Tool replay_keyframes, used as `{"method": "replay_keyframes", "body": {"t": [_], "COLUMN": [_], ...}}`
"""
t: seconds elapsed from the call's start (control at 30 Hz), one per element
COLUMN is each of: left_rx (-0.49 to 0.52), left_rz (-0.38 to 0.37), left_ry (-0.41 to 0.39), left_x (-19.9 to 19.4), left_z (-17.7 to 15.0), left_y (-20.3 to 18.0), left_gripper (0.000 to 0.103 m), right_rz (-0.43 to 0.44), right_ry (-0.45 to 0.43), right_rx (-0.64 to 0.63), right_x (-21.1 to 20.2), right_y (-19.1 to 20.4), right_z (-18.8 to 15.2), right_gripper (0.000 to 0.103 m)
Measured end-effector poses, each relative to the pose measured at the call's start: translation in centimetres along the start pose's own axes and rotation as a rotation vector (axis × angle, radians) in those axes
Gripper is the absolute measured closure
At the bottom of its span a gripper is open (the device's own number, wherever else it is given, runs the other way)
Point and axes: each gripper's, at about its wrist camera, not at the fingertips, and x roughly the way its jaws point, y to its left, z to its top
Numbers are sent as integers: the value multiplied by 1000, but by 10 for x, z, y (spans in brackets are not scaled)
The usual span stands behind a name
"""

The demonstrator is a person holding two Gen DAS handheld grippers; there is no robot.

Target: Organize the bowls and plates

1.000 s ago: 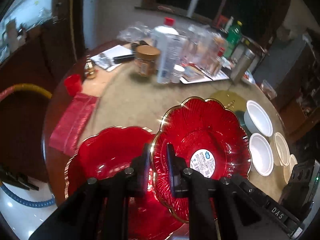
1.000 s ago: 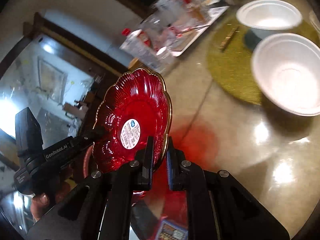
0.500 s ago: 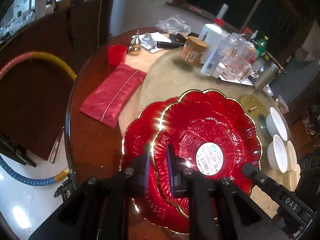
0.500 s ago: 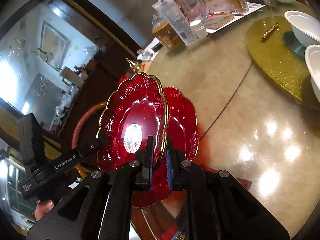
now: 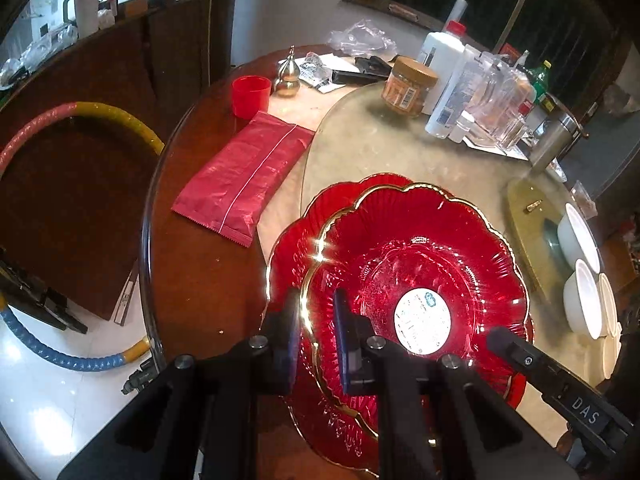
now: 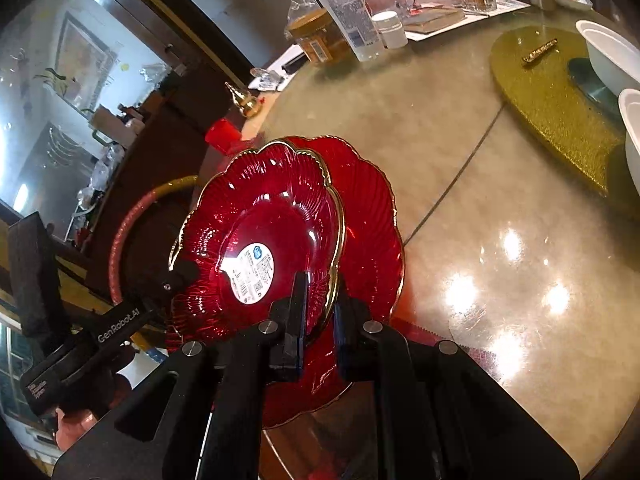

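Left wrist view: upper red plate [image 5: 420,264] stacked over lower red plate [image 5: 296,236] on surface [image 5: 384,152], white bowls [image 5: 584,272] empty beside it. Left tool [image 5: 316,332] and right tool [image 6: 320,312] both clamped on upper plate's rim.

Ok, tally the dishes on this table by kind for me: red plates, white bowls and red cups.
Red plates: 2
White bowls: 4, as far as the picture's edge shows
Red cup: 1
Total: 7
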Motion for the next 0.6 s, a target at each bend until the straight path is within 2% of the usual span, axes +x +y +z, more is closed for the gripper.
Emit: {"method": "replay_keyframes", "body": {"t": [0.2,0.47,0.53,0.6], "left_rx": [7,42,39,35], "left_rz": [22,67,61,49], "left_ry": [-4,-87,-111,-137], "left_x": [3,-13,-17,-23], "left_z": [-2,1,1,2], "left_y": [-2,-10,-10,-11], "left_gripper": [89,88,82,53], "right_rz": [-38,-158,-168,-196], "right_ry": [4,-17,-41,-72], "right_rx": [-23,-133,-148,-167], "right_x": [2,0,-5,-12], "right_y": [6,24,25,27], "right_z": [2,1,2,3], "right_gripper": [89,84,84,84]}}
